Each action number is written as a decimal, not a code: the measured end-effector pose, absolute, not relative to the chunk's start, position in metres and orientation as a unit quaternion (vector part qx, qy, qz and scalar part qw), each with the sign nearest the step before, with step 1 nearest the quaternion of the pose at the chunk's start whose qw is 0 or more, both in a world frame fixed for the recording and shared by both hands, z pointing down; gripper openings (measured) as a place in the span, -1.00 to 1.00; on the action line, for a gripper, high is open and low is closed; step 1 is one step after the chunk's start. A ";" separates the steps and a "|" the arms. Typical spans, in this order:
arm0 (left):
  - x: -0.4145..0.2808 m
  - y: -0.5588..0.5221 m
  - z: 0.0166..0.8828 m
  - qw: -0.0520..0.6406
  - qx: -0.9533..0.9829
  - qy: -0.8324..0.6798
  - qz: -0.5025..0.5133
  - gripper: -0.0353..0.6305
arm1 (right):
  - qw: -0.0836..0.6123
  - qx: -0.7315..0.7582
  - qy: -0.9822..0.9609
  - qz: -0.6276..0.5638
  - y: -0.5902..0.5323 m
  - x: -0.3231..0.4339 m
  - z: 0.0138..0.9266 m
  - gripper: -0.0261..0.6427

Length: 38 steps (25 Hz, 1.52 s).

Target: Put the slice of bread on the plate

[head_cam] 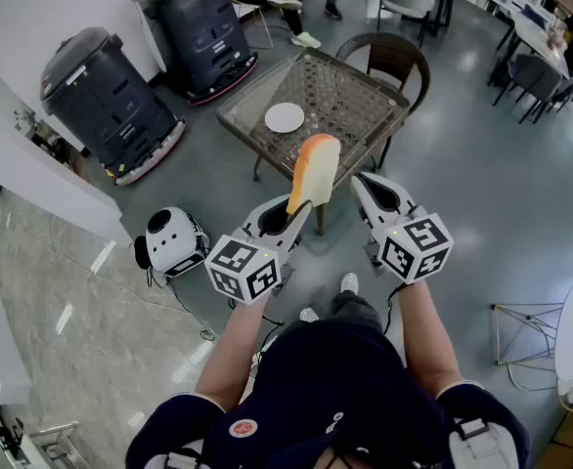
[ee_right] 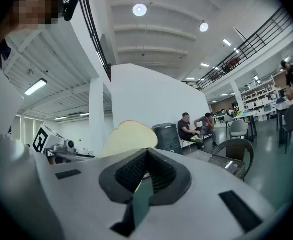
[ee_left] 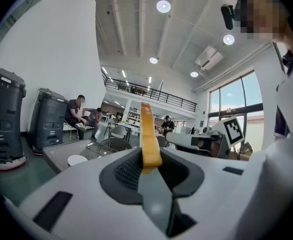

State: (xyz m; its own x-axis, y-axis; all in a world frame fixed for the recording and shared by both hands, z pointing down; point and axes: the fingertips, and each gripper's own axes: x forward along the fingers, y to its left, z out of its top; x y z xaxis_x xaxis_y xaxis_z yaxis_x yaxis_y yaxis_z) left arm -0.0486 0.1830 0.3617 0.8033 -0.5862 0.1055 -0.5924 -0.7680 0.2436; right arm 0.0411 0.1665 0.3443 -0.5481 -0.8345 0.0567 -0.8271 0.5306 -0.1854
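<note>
Tan bread slice [head_cam: 314,169]: you have it standing on edge in the air, pinched only at its bottom end, with most of it rising free above the grip. It is well apart from the plate.
Left gripper [head_cam: 292,211]: its fingers [ee_left: 125,170] are part-way closed, one on each face of the slice's lower end, and it is carried roughly level.
Right gripper [head_cam: 367,188]: just beside the left one, its fingers brought together with nothing between them.
White plate [head_cam: 285,117]: bare, on the left part of the woven-top bench [head_cam: 365,115], ahead of you and lower than both grippers.
Risk, soft crumb: bread gives under pressure. Squeeze harder and you will likely crush or tear the held corner. Ease off and the slice may slide out on the walk over.
Risk, tall lever: so much of the slice stands above the grip that a quick swing or stop could bend it over or snap it off at the fingers.
Risk, the release: let go while it is upright and it will probably topple either way, perhaps off the rim onto the bench. Tilting it flat and low over the plate first looks safer.
Risk, the plate: it looks light and sits loose, so a nudge from your fingers coming down could push it across the bench.
Risk, the idle gripper: it rides close to the slice, and drifting inward could knock it.
</note>
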 end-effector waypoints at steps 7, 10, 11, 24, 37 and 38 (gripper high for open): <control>-0.058 0.179 0.360 0.134 0.941 -0.311 0.011 -0.61 | 0.019 -0.476 0.874 -0.097 0.163 0.031 0.342 -0.90; -0.062 0.177 0.360 0.135 0.941 -0.310 0.009 -0.61 | 0.016 -0.477 0.873 -0.096 0.162 0.027 0.343 -0.90; -0.063 0.177 0.360 0.135 0.941 -0.309 0.008 -0.61 | 0.016 -0.477 0.873 -0.096 0.162 0.026 0.343 -0.90; -0.082 0.159 0.368 0.141 0.939 -0.313 0.008 -0.61 | 0.010 -0.476 0.873 -0.102 0.142 0.008 0.348 -0.90; -0.074 0.103 0.376 0.153 0.930 -0.335 0.016 -0.61 | 0.009 -0.458 0.882 -0.113 0.082 0.018 0.353 -0.90; -0.072 0.096 0.376 0.154 0.929 -0.337 0.017 -0.61 | 0.009 -0.456 0.882 -0.115 0.075 0.020 0.354 -0.90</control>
State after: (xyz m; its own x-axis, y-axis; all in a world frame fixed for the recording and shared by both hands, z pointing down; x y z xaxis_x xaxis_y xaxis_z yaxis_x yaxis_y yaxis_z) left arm -0.0721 0.0964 0.3764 0.7729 -0.6198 0.1361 -0.6305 -0.7258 0.2753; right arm 0.0198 0.0754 0.3542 -0.5834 -0.8072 0.0902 -0.8032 0.5569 -0.2116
